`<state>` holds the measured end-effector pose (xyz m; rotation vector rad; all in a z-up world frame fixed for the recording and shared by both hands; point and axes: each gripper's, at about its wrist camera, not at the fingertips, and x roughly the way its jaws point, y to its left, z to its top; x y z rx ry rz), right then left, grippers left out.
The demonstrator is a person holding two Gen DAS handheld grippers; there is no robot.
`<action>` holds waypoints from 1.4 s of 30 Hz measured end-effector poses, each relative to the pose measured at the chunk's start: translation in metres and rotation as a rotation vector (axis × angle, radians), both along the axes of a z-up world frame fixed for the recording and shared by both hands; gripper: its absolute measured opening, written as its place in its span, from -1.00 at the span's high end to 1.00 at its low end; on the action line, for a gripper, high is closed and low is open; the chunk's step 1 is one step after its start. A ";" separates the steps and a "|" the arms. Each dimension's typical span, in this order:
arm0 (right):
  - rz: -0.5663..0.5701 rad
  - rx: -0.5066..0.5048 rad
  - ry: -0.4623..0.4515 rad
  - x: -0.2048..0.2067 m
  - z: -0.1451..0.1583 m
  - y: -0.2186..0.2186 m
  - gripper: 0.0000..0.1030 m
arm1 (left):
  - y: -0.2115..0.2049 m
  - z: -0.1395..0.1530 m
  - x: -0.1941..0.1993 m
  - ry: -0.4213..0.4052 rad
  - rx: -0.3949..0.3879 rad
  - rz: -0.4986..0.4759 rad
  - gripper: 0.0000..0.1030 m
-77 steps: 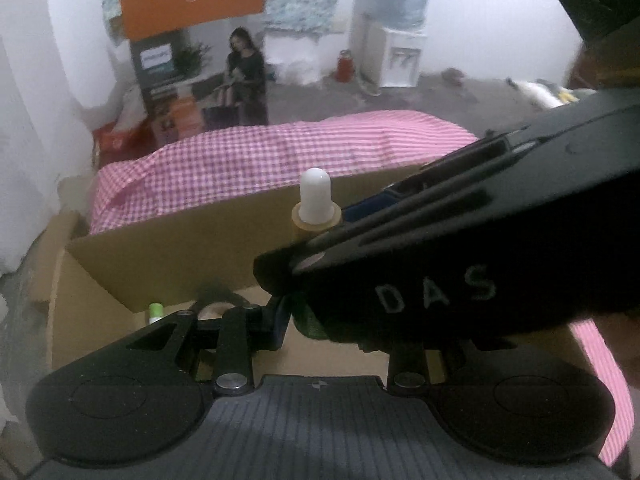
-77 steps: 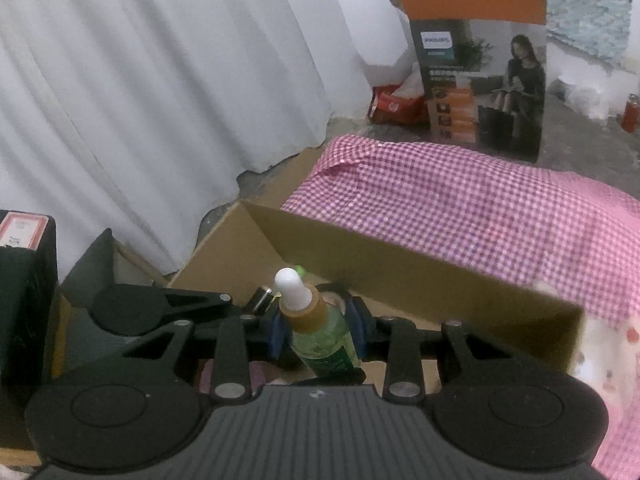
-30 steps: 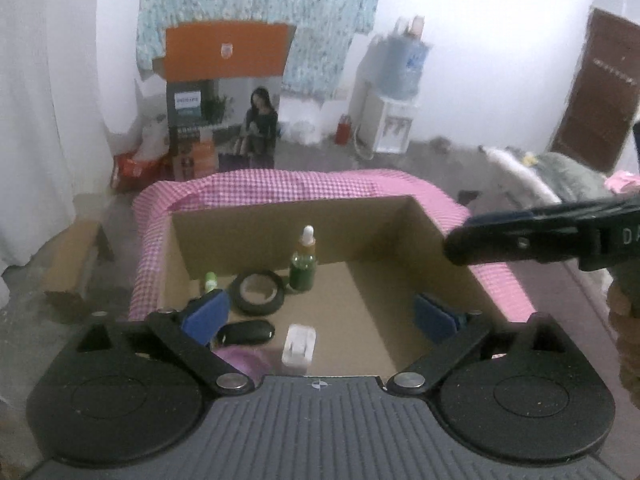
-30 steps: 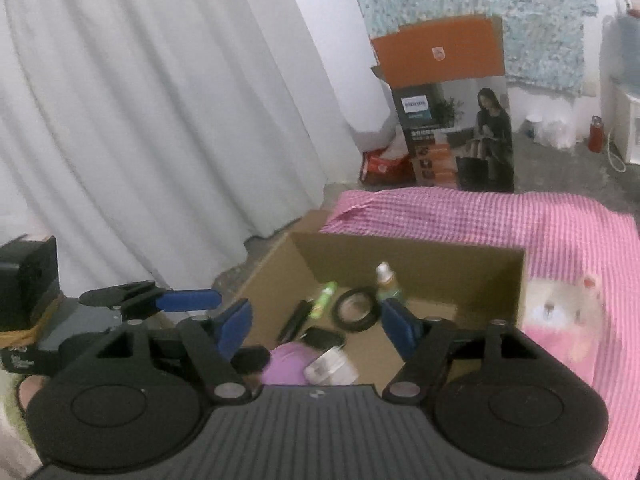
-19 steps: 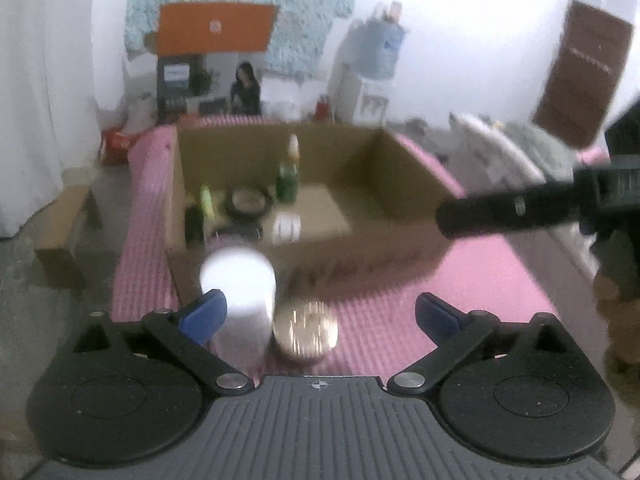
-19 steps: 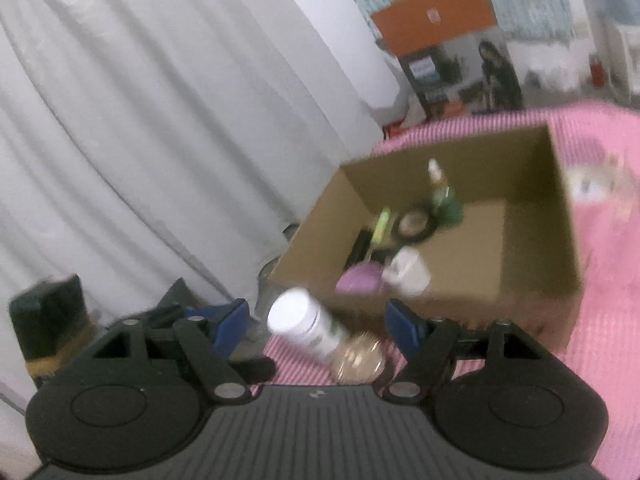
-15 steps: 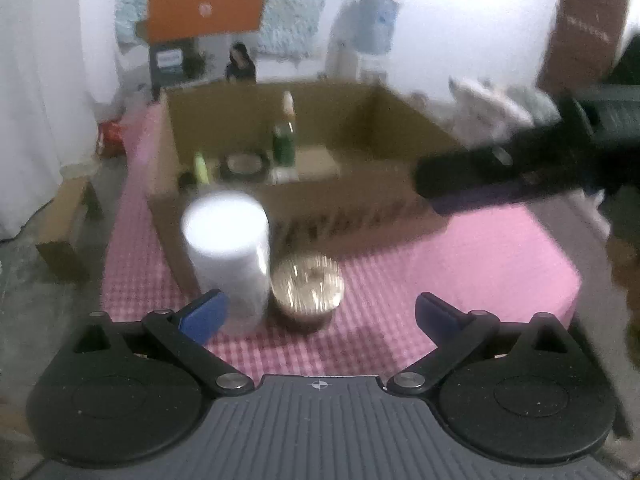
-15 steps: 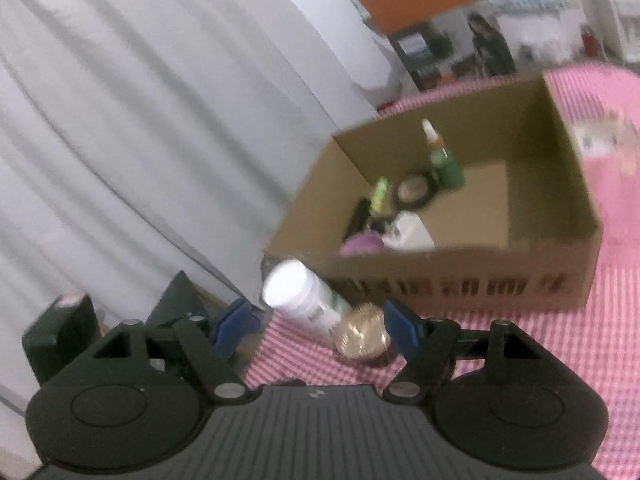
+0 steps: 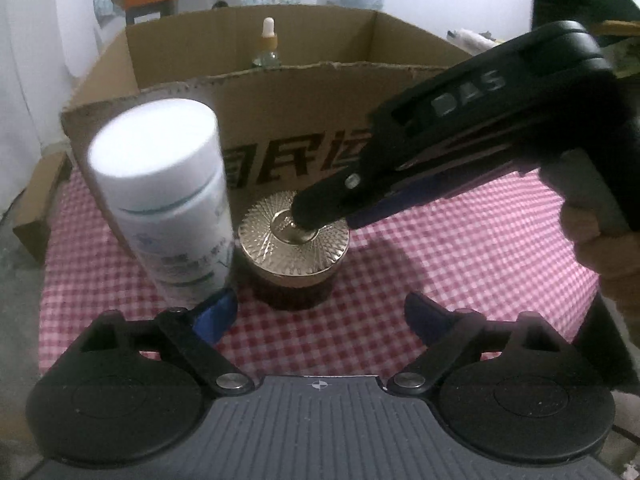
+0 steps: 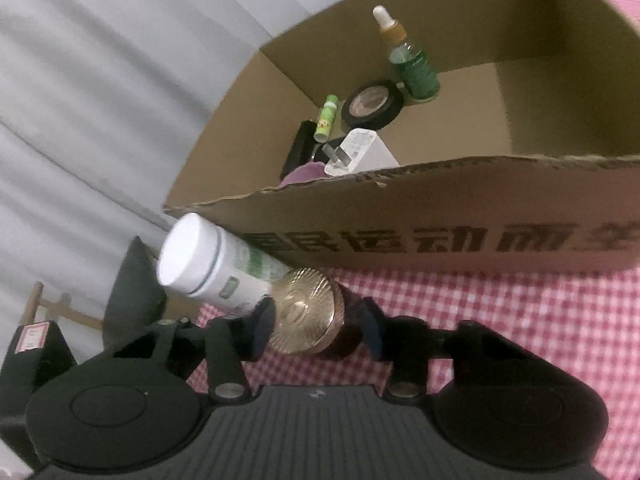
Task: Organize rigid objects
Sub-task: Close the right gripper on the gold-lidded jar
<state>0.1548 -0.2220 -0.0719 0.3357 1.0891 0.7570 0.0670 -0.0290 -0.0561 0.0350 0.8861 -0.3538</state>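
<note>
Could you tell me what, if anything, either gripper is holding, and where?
The right gripper grips the gold-lidded jar across its sides; the left gripper is open, holding nothing.

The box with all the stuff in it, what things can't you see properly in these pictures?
- Left wrist view: the cardboard box front wall hides everything inside except the dropper bottle top.
- Right wrist view: the purple thing is cut off by the box rim, so I can't say what it is.
- White bottle label: too blurred to read.
- Gold-lidded jar: the right gripper fingers cover its sides.
</note>
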 end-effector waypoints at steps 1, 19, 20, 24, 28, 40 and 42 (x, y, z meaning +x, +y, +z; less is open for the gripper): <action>0.006 -0.005 0.008 0.002 -0.003 0.003 0.25 | 0.000 0.000 0.001 -0.002 -0.001 0.002 -0.72; -0.077 0.014 0.049 -0.027 -0.010 -0.054 0.26 | -0.045 0.006 -0.011 -0.015 -0.067 -0.162 -0.67; -0.089 0.013 0.051 -0.030 -0.010 -0.059 0.26 | -0.047 0.006 -0.012 -0.016 -0.072 -0.177 -0.67; -0.133 0.023 0.067 -0.038 -0.009 -0.075 0.25 | -0.057 0.006 -0.017 -0.043 -0.041 -0.209 -0.61; -0.159 0.027 0.057 -0.042 -0.008 -0.084 0.12 | -0.064 0.003 -0.016 -0.070 0.032 -0.203 -0.61; -0.131 0.053 0.080 -0.029 -0.026 -0.073 -0.02 | -0.079 -0.008 -0.007 -0.081 0.126 -0.189 -0.19; -0.131 0.063 0.088 -0.027 -0.028 -0.073 -0.02 | -0.079 -0.009 0.002 -0.086 0.128 -0.180 -0.10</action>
